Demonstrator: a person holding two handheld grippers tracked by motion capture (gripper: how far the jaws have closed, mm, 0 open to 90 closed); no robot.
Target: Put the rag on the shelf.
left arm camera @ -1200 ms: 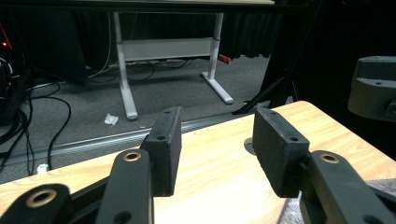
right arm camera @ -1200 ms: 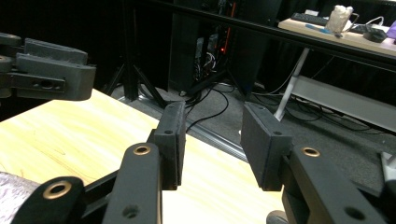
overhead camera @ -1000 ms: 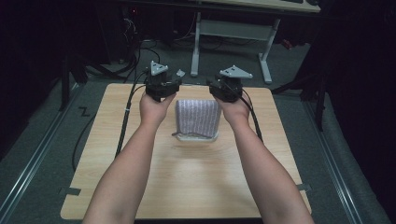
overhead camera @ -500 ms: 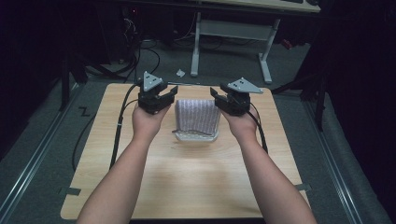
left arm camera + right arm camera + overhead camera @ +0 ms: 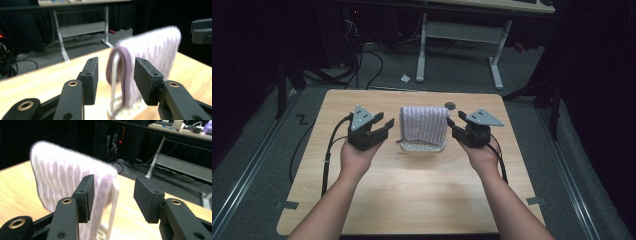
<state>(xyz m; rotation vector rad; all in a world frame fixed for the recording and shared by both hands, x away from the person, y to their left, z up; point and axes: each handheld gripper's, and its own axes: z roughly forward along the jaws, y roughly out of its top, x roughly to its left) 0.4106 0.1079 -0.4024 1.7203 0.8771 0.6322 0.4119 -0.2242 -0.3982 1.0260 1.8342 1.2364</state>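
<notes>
Two hand-held grippers flank a striped purple cloth (image 5: 423, 123) draped over a white rack (image 5: 422, 146) near the far middle of the wooden table (image 5: 412, 200). The left gripper (image 5: 382, 128) sits just beside the cloth's left edge, its jaws spread and holding nothing. The right gripper (image 5: 453, 125) sits just beside the right edge, its jaws likewise parted and empty. In the left gripper view, the cloth's folded edge (image 5: 125, 75) lies between the jaws, apart from both pads.

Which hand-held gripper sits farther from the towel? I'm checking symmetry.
The left hand-held gripper: a clear strip of table separates it from the striped towel, while the right hand-held gripper nearly touches it.
</notes>
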